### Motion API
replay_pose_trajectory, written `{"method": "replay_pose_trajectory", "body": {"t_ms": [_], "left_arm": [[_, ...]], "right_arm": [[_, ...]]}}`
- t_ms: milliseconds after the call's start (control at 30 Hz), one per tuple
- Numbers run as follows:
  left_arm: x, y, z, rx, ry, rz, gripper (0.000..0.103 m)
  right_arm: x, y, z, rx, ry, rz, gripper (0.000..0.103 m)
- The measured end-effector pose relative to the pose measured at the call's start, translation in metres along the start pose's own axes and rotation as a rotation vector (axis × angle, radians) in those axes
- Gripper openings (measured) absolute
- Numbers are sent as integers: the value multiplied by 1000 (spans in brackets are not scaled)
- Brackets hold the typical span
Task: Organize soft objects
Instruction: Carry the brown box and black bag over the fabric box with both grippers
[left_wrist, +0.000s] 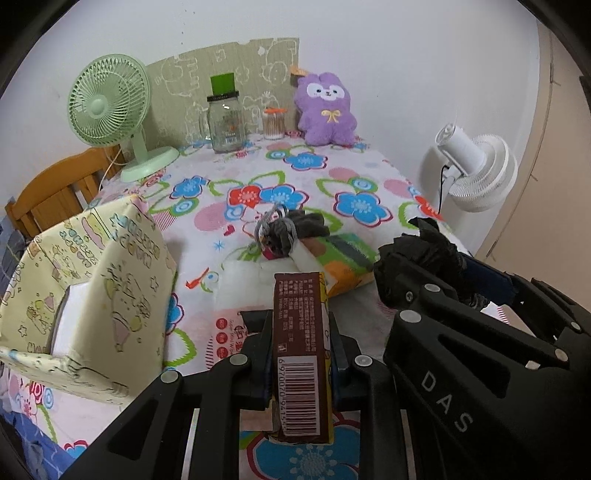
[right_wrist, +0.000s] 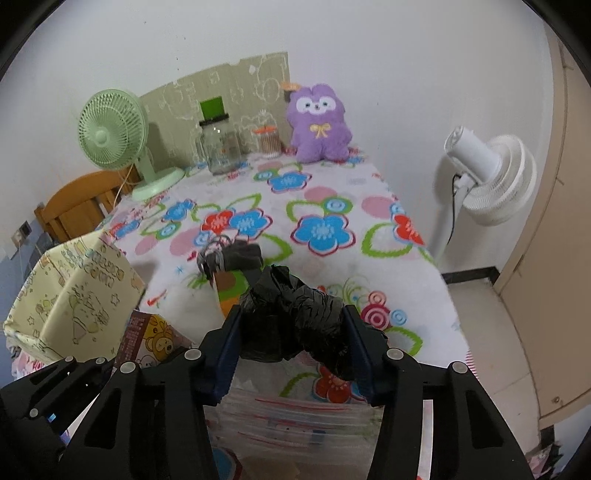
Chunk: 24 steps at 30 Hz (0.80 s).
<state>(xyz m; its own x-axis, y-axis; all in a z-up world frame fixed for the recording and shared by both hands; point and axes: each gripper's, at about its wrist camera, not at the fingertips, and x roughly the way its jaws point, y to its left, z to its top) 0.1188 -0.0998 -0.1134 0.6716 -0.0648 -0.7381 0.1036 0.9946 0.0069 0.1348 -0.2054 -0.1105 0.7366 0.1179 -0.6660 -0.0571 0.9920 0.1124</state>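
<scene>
My left gripper (left_wrist: 300, 332) is shut on a brown tissue pack (left_wrist: 301, 354) with a barcode, held upright above the table's near edge. My right gripper (right_wrist: 295, 325) is shut on a crumpled black plastic bag (right_wrist: 295, 321); it shows at the right of the left wrist view (left_wrist: 421, 251). A yellow cartoon-print fabric box (left_wrist: 96, 280) stands open at the left, also in the right wrist view (right_wrist: 74, 295). A dark grey bundle with a wire tie (left_wrist: 291, 229) lies mid-table on a green-orange pack (left_wrist: 343, 258). A purple plush bunny (left_wrist: 327, 110) sits at the back.
A floral cloth covers the table (left_wrist: 332, 177). A green desk fan (left_wrist: 110, 110), a glass jar (left_wrist: 225, 125) and a cotton-swab jar (left_wrist: 274, 123) stand at the back. A white floor fan (right_wrist: 495, 181) stands right of the table. A wooden chair (left_wrist: 51, 188) is at the left.
</scene>
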Motion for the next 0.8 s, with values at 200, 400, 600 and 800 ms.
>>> {"method": "replay_pose_trajectory", "body": {"t_ms": [200, 400, 600, 800], "left_arm": [[-22, 1, 7, 2, -40, -13, 21], [-39, 4, 13, -6, -42, -10, 21], [-62, 10, 20, -9, -84, -8, 21], [-82, 17, 28, -13, -126, -4, 21]], "right_arm": [[-25, 6, 9, -1, -52, -2, 56], [-47, 15, 16, -12, -86, -6, 56], [-70, 23, 27, -21, -126, 0, 56], [-92, 35, 37, -48, -173, -3, 56]]}}
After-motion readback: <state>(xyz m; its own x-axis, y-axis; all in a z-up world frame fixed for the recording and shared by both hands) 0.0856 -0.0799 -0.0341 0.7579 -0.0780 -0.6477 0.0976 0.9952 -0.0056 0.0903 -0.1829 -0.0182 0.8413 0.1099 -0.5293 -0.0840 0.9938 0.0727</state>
